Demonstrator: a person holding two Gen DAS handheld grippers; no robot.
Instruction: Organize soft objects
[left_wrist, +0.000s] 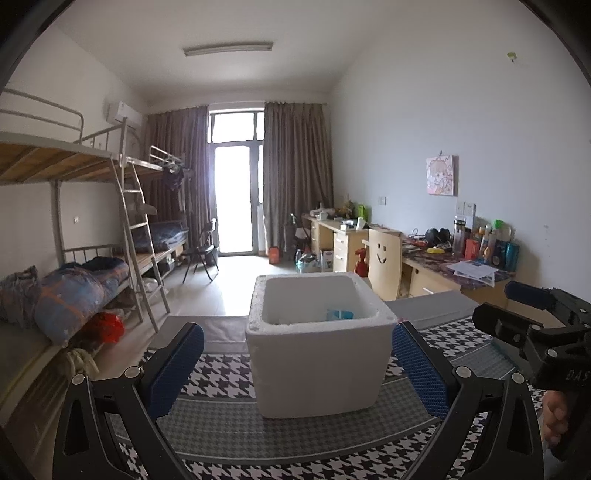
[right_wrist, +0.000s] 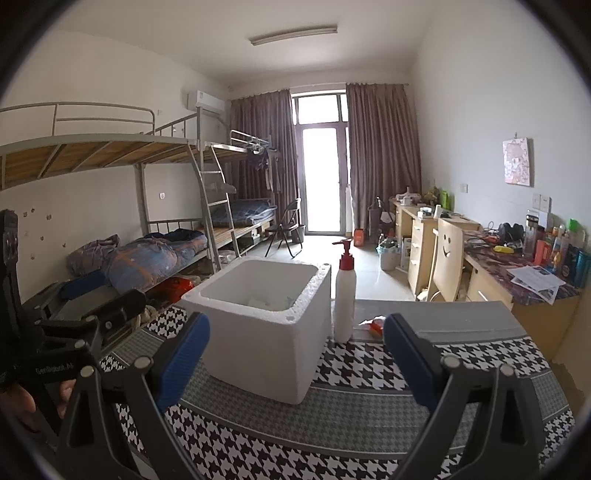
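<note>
Nearest to each camera are the blue-padded jaws, and both pairs stand wide apart with nothing between them. The left gripper (left_wrist: 297, 365) hovers low over the houndstooth-patterned surface (left_wrist: 221, 424), and the right gripper (right_wrist: 295, 362) does the same from a little further right; each also shows at the edge of the other's view, with part of a hand (left_wrist: 554, 417) gripping its handle.

Just beyond the jaws sits the white foam box (left_wrist: 317, 354), open-topped and upright on the surface. In the left wrist view it fills the gap between the two pads without touching either; in the right wrist view it lies left of centre, nearer the left-hand pad. It likely serves as the bin for the soft things, set centrally so either gripper can reach its mouth. Something pale and blue-tinted, a soft item (left_wrist: 339, 314), already lies at the bottom; what it is cannot be told.

Just beside the box's right wall stands a white pump bottle (right_wrist: 345, 295) with a red top, upright, probably apart from the box. Behind it, a small red and white packet (right_wrist: 375, 325) lies on the surface, a possible next pick for the empty right jaws.

Further back are the bunk beds (right_wrist: 147, 258) and a cluttered desk (right_wrist: 517, 273).
</note>
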